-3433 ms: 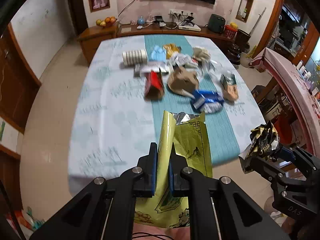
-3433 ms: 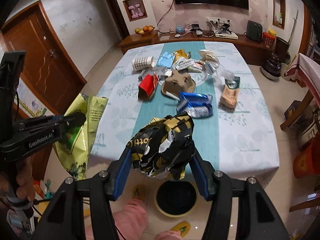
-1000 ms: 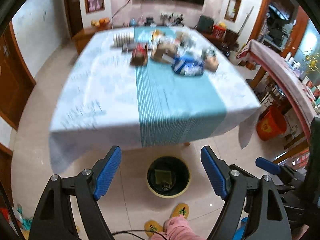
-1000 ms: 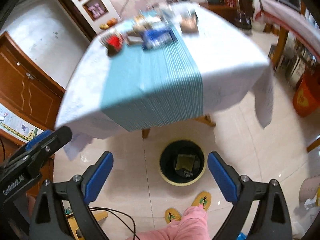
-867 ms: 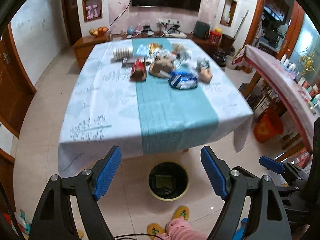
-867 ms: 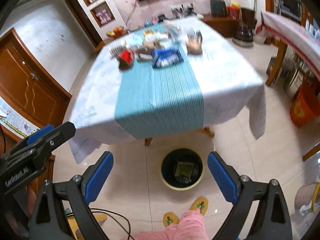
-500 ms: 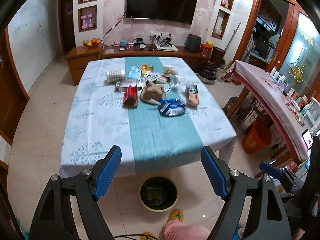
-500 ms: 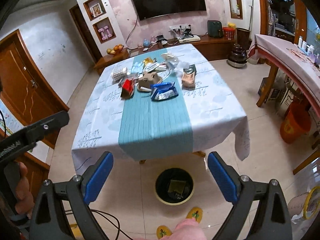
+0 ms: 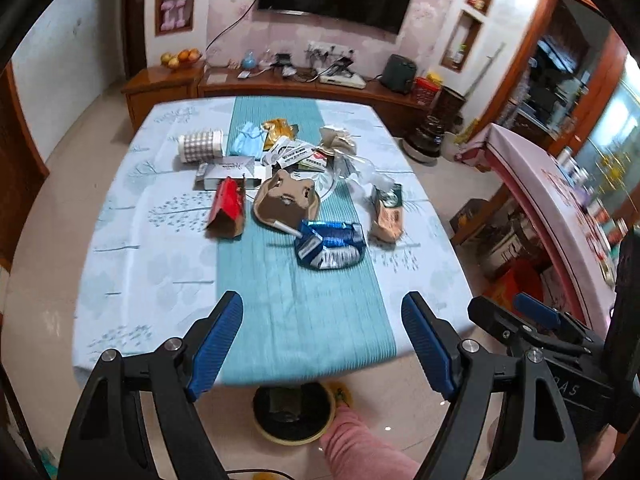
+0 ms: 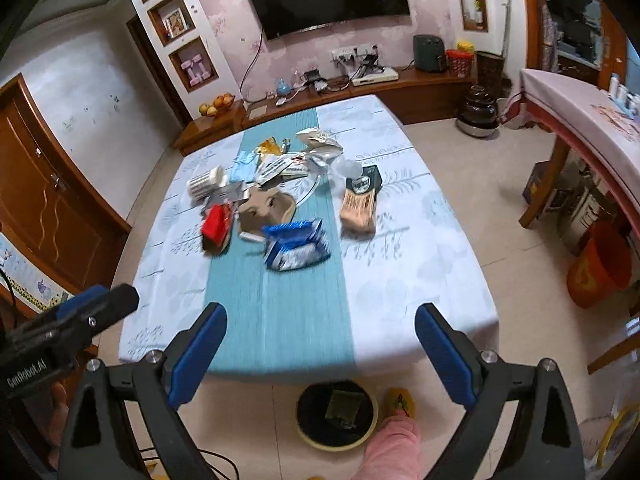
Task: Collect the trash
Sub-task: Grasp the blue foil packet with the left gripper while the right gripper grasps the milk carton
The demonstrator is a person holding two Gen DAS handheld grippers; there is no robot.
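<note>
From my left wrist camera, the left gripper (image 9: pixel 322 344) is spread wide and carries nothing, held off the near edge of the worktop (image 9: pixel 160 272). The trash sits in a heap toward the far half: a blue foil wrapper (image 9: pixel 330 244) on the teal runner (image 9: pixel 296 312), a red carton (image 9: pixel 226 210) to its left, a brown paper bag (image 9: pixel 286 202) between them. Below, on the floor, I see the trash bin (image 9: pixel 294 412) just under the worktop edge.

From my right wrist camera, the right gripper (image 10: pixel 320 354) is likewise released and empty. The blue foil wrapper (image 10: pixel 296 244) lies nearest, a tan packet (image 10: pixel 360 200) to its right. The trash bin (image 10: pixel 338 414) holds a greenish wrapper (image 10: pixel 344 402).
</note>
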